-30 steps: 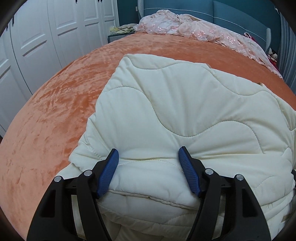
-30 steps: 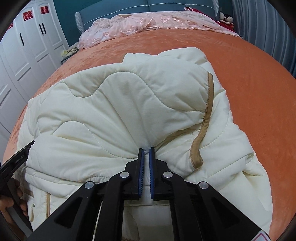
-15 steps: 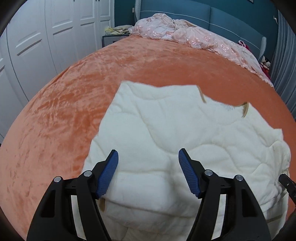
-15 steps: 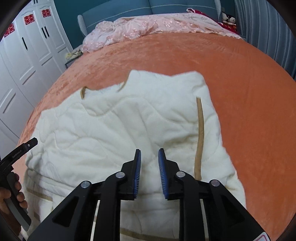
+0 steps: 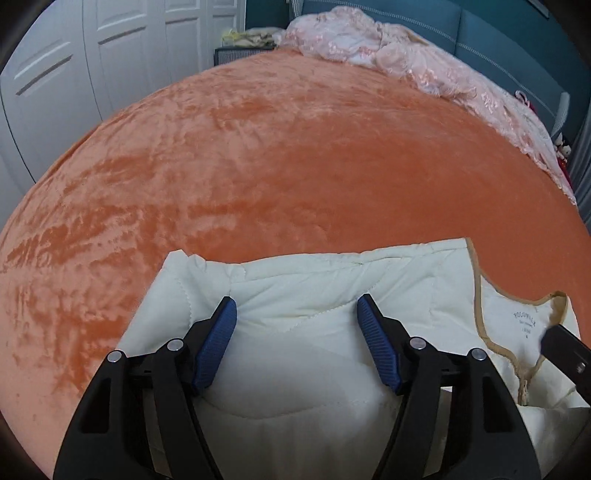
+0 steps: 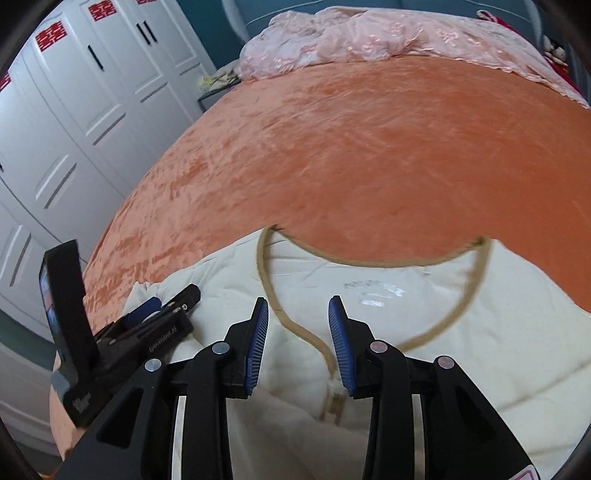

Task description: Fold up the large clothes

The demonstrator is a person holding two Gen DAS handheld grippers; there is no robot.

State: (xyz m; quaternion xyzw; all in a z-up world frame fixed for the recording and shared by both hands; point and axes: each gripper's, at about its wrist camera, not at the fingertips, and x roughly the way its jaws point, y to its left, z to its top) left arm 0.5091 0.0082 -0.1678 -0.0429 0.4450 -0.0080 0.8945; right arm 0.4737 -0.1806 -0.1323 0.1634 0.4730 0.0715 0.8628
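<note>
Nearest to both cameras lies the cream quilted jacket, spread flat on the near part of the bed. The left gripper stands above its shoulder part with the jaws wide apart; the blue pads do not press the cloth. The right gripper is over the neckline, and its jaws are opening; the tan-trimmed front edge with the zipper end passes between them, but the pads do not squeeze it. In the right wrist view the left gripper shows at the left side, with some white lettering on its black body that is too small to read.

Inside the neck of the jacket there is a printed label. It is grey text in some short lines, too small in the left view and blurred in the right view, so I cannot read it with certainty. The tan trim runs around the neck opening.

Beyond the jacket the orange velvet bedspread is bare up to the far end of the bed. There a pink lace cover lies crumpled against the teal headboard. On the left side stand white wardrobe doors, which carry red paper double-happiness signs. A small bedside table stands in the far corner.
</note>
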